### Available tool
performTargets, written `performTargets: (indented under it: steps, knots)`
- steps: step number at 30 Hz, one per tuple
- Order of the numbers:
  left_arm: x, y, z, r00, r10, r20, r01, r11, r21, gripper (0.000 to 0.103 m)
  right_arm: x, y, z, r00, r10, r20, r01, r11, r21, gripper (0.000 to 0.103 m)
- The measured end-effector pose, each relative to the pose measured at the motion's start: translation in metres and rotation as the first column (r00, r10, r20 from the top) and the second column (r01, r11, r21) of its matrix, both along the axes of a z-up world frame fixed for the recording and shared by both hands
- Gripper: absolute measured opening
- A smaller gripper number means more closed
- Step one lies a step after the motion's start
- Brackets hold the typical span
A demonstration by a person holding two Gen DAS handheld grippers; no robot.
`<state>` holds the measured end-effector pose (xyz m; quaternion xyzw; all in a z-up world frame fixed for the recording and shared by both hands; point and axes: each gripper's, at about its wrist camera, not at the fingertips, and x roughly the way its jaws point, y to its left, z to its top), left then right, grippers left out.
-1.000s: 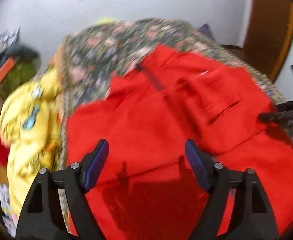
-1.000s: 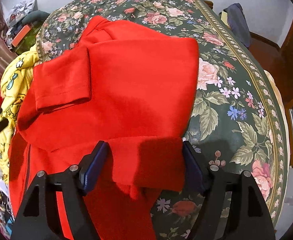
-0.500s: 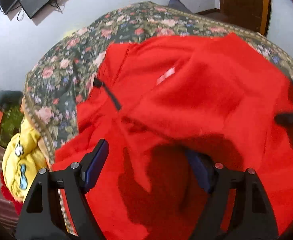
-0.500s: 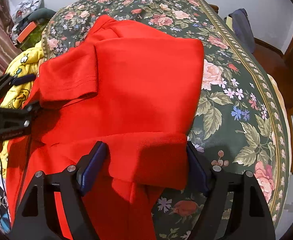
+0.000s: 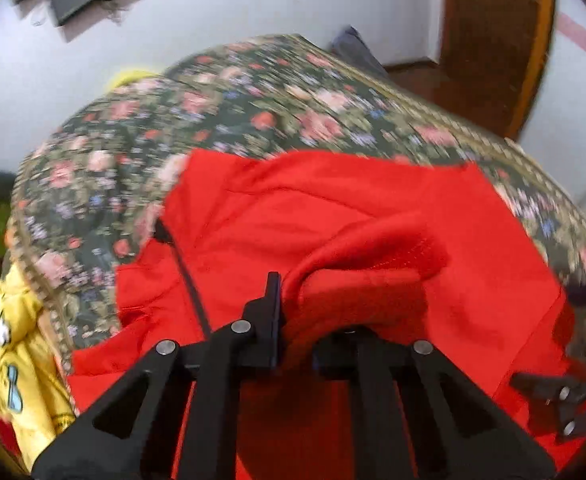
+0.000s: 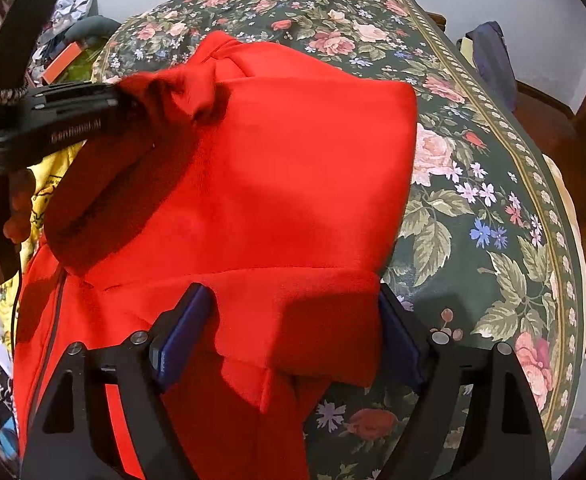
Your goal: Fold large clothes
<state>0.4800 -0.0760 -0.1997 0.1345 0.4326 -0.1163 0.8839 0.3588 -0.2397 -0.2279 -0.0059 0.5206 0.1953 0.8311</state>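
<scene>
A large red garment (image 6: pixel 277 168) lies partly folded on the floral bedspread (image 6: pixel 473 200); it also shows in the left wrist view (image 5: pixel 333 216). My left gripper (image 5: pixel 305 312) is shut on a bunched red sleeve (image 5: pixel 357 296) and holds it lifted; it shows in the right wrist view (image 6: pixel 93 108) at the garment's left side. My right gripper (image 6: pixel 289 336) is open, its blue-padded jaws standing either side of a folded red sleeve (image 6: pixel 305 320) at the near edge.
A yellow printed garment (image 5: pixel 9 360) hangs off the bed's left edge. Clutter and an orange box (image 6: pixel 61 60) sit far left. A dark cloth (image 6: pixel 493 56) lies by the wooden door frame (image 5: pixel 493 40) at the right.
My left gripper has closed on the red sleeve and lifted it over the garment's body. My right gripper has stayed open around the folded sleeve.
</scene>
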Motion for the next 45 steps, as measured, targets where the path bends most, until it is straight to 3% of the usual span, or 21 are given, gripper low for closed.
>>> performTargets:
  steps: [3,5,7,10,14,19,23,28,35,38,42,45]
  knots:
    - [-0.008,0.031,0.026,0.993,0.108,0.046,-0.102,0.988,-0.115,0.007,-0.001,0.000,-0.001,1.000,0.007,0.009,-0.007,1.000,-0.012,0.081]
    - [-0.017,0.066,0.045,0.978,0.199,0.064,-0.183,0.965,-0.189,0.007,0.000,0.000,0.000,1.000,0.005,0.004,-0.005,1.000,-0.017,0.081]
    - [-0.028,0.096,0.059,0.960,0.262,0.097,-0.240,0.951,-0.193,0.007,0.003,0.001,0.002,1.000,-0.006,-0.022,0.006,1.000,-0.030,0.081]
    - [-0.045,0.134,0.067,0.932,0.331,0.145,-0.312,0.940,-0.138,0.007,0.006,0.004,0.014,1.000,-0.025,-0.017,0.025,1.000,-0.007,0.081]
    - [-0.071,0.191,0.051,0.903,0.419,0.097,-0.404,0.904,-0.141,0.006,0.010,0.011,0.026,0.999,-0.036,0.020,0.036,0.999,0.008,0.081]
    - [-0.095,0.237,0.005,0.872,0.489,-0.004,-0.485,0.863,-0.139,0.006,0.014,0.024,0.009,0.999,-0.038,-0.006,0.037,0.996,-0.075,0.081]
    - [-0.107,0.254,-0.028,0.859,0.509,-0.059,-0.512,0.849,-0.130,0.006,0.009,0.030,0.012,1.000,-0.013,0.019,0.015,0.993,-0.117,0.081]
    - [-0.123,0.261,-0.043,0.851,0.522,-0.060,-0.525,0.840,-0.136,0.006,0.007,0.034,0.018,0.999,-0.002,0.035,0.007,0.990,-0.144,0.081]
    - [-0.144,0.274,-0.071,0.827,0.549,-0.122,-0.560,0.825,-0.081,0.018,0.003,0.032,0.012,0.999,-0.014,0.031,0.019,0.986,-0.166,0.081]
    - [-0.157,0.284,-0.083,0.807,0.565,-0.174,-0.581,0.812,-0.055,0.033,-0.001,0.030,0.014,1.000,-0.013,0.028,0.018,0.986,-0.164,0.080]
    - [-0.182,0.295,-0.078,0.797,0.574,-0.187,-0.591,0.805,-0.048,0.052,-0.005,0.023,0.020,0.999,-0.018,0.033,0.023,0.986,-0.164,0.079]
    - [-0.194,0.300,-0.067,0.801,0.569,-0.186,-0.584,0.811,-0.036,0.053,-0.007,0.019,0.027,0.999,-0.022,0.048,0.030,0.987,-0.160,0.079]
